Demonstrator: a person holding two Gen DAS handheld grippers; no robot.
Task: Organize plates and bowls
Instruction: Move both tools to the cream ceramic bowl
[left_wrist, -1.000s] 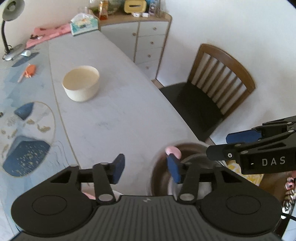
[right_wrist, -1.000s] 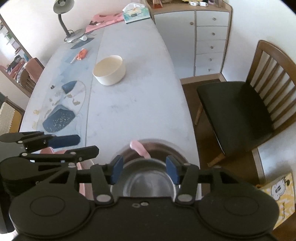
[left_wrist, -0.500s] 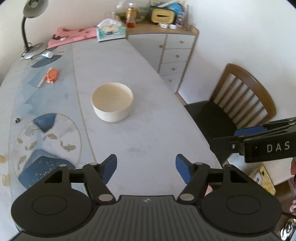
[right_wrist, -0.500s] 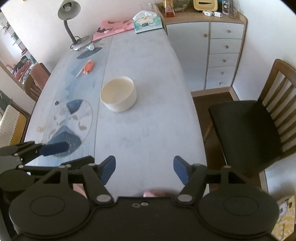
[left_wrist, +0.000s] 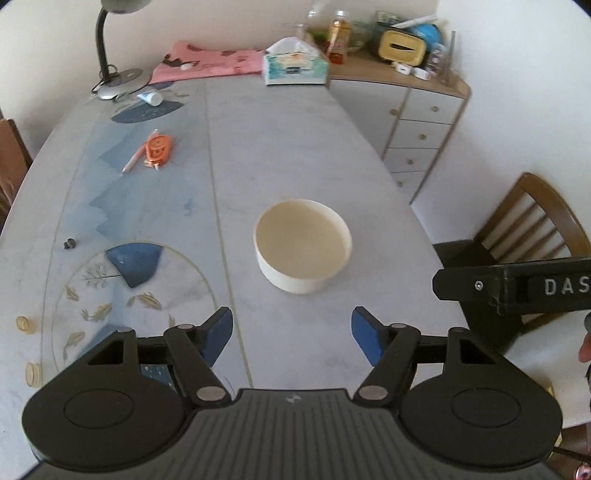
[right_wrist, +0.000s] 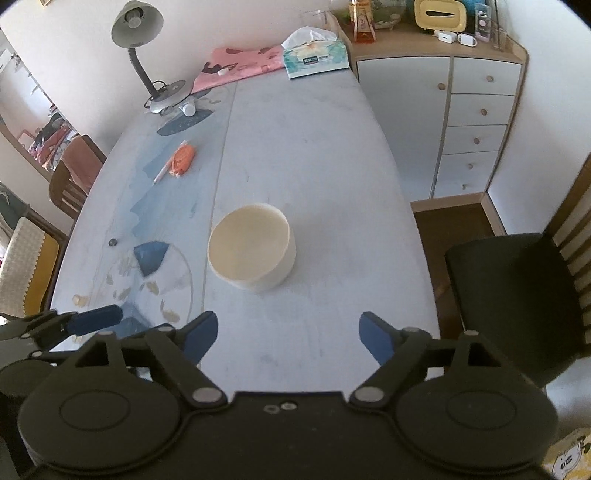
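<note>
A cream bowl (left_wrist: 303, 249) stands upright and empty on the grey table (left_wrist: 280, 147); it also shows in the right wrist view (right_wrist: 252, 253). My left gripper (left_wrist: 291, 339) is open and empty, above the table, just short of the bowl. My right gripper (right_wrist: 288, 338) is open and empty, also short of the bowl and to its right. The right gripper's body shows at the right edge of the left wrist view (left_wrist: 517, 288). The left gripper's finger (right_wrist: 94, 319) shows at the lower left of the right wrist view. No plate is in view.
An orange item with a pen (left_wrist: 157, 149), a desk lamp (right_wrist: 147, 55), a tissue box (right_wrist: 316, 55) and a pink cloth (left_wrist: 210, 61) lie on the far table. A drawer cabinet (right_wrist: 476, 122) and a wooden chair (right_wrist: 517, 295) stand to the right.
Both grippers have lifted and moved forward from a metal bowl at the near table edge, which is now out of view. Their jaws have opened wider. The cream bowl now sits closer.
</note>
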